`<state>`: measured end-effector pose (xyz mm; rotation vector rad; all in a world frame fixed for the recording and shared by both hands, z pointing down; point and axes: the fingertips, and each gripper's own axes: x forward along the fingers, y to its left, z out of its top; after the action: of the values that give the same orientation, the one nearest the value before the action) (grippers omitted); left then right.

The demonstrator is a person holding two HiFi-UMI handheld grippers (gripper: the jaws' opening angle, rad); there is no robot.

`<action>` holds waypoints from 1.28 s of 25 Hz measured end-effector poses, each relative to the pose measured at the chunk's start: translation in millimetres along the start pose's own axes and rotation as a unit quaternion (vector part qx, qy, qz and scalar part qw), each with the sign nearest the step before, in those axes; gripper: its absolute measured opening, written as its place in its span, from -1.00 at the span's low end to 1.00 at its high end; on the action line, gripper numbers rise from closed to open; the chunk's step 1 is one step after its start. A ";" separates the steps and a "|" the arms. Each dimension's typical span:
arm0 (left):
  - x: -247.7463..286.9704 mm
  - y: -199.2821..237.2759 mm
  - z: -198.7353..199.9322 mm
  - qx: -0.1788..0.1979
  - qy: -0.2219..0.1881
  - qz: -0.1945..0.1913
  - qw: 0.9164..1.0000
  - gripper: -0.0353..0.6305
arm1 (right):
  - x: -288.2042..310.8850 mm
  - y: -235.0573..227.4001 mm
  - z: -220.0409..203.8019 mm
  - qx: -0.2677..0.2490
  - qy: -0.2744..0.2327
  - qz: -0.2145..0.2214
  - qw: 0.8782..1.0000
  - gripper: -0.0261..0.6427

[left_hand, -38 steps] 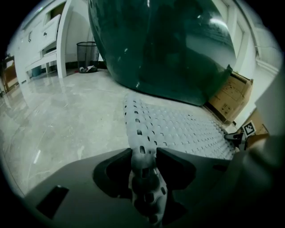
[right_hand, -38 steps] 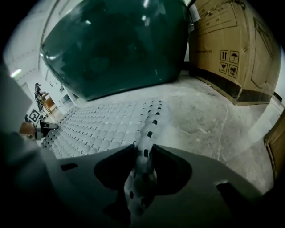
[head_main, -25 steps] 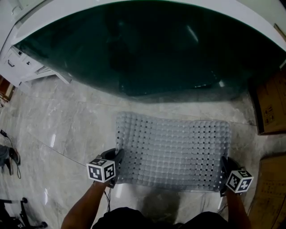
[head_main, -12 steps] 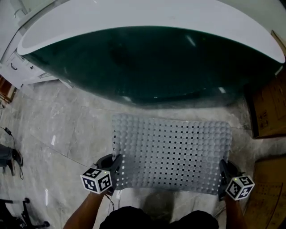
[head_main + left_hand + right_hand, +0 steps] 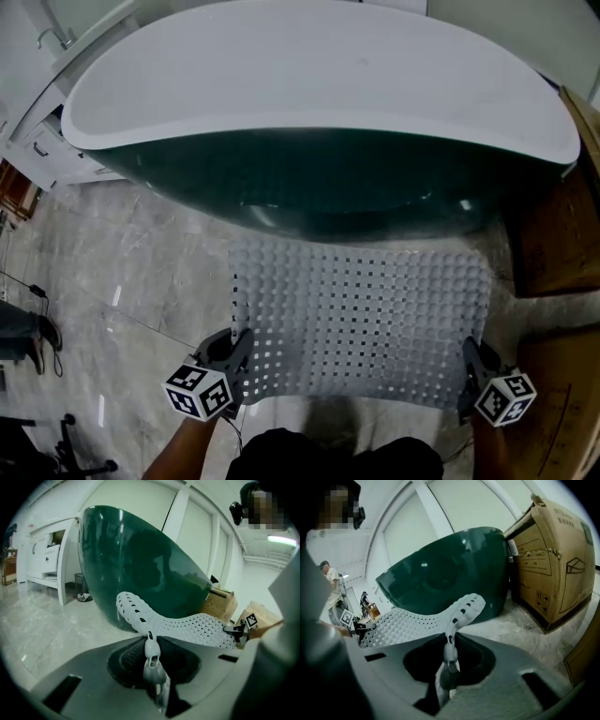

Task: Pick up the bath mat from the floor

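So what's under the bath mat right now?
Pale marble floor: the bath mat hangs clear of it, held at its near corners by the left gripper and right gripper. From above, the mat hides the floor directly beneath.

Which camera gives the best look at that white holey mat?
The head view: it shows the whole bath mat from above, stretched between the left gripper and right gripper in front of the green tub. Each gripper view shows only the pinched corner and a foreshortened strip.
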<state>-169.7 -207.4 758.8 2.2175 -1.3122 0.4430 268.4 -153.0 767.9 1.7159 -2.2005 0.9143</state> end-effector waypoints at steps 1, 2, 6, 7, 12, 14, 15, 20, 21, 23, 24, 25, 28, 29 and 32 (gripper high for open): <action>-7.3 -2.6 8.0 -0.002 -0.002 0.002 1.000 -0.72 | -5.5 7.3 10.1 0.000 0.000 0.001 1.000 -0.77; -16.1 -3.8 16.6 -0.005 -0.004 0.004 1.000 -0.72 | -11.2 15.9 20.2 0.000 0.000 0.002 1.000 -0.77; -57.6 -8.8 50.3 -0.015 -0.006 0.012 1.000 -0.72 | -36.7 49.0 57.4 -0.002 -0.001 0.003 1.000 -0.77; -67.4 -12.3 58.2 -0.017 -0.006 0.014 1.000 -0.72 | -43.8 54.5 65.8 -0.002 0.000 0.003 1.000 -0.77; -109.8 -33.5 104.6 -0.014 -0.006 0.022 1.000 -0.72 | -80.9 73.9 109.3 0.002 0.000 0.009 1.000 -0.77; -129.5 -40.1 126.4 -0.013 -0.007 0.024 1.000 -0.72 | -97.7 86.0 128.6 0.003 0.000 0.009 1.000 -0.77; -141.0 -43.8 137.3 -0.012 -0.008 0.025 1.000 -0.72 | -107.6 93.6 138.3 0.003 0.000 0.010 1.000 -0.77; -194.6 -65.3 193.2 -0.006 -0.016 0.025 1.000 -0.72 | -157.7 126.4 191.2 0.002 -0.002 0.007 1.000 -0.77; -203.1 -68.9 204.5 -0.006 -0.020 0.025 0.999 -0.72 | -165.8 130.9 202.5 0.001 -0.005 0.007 1.000 -0.77; -219.2 -75.2 227.5 -0.007 -0.025 0.026 0.999 -0.72 | -181.2 139.7 225.0 0.001 -0.013 0.008 1.000 -0.77; -227.1 -78.7 239.8 -0.009 -0.027 0.027 0.999 -0.73 | -188.8 144.3 236.5 0.001 -0.017 0.009 1.000 -0.77; -234.9 -83.0 252.7 -0.010 -0.028 0.028 0.999 -0.72 | -196.7 149.6 248.3 0.002 -0.021 0.008 1.000 -0.77; -255.9 -95.4 283.8 -0.007 -0.037 0.023 0.999 -0.73 | -220.8 164.9 279.3 0.005 -0.030 0.008 1.000 -0.77; -262.7 -99.8 294.1 -0.004 -0.039 0.022 0.999 -0.73 | -228.3 169.8 288.1 0.006 -0.033 0.008 0.999 -0.77; -283.5 -113.4 329.2 0.007 -0.043 0.024 0.999 -0.73 | -248.7 183.0 313.7 0.006 -0.043 0.011 0.999 -0.77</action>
<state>-200.1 -154.4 314.0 2.2418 -1.4143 0.3791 238.6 -111.2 330.7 1.7731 -2.2763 0.8757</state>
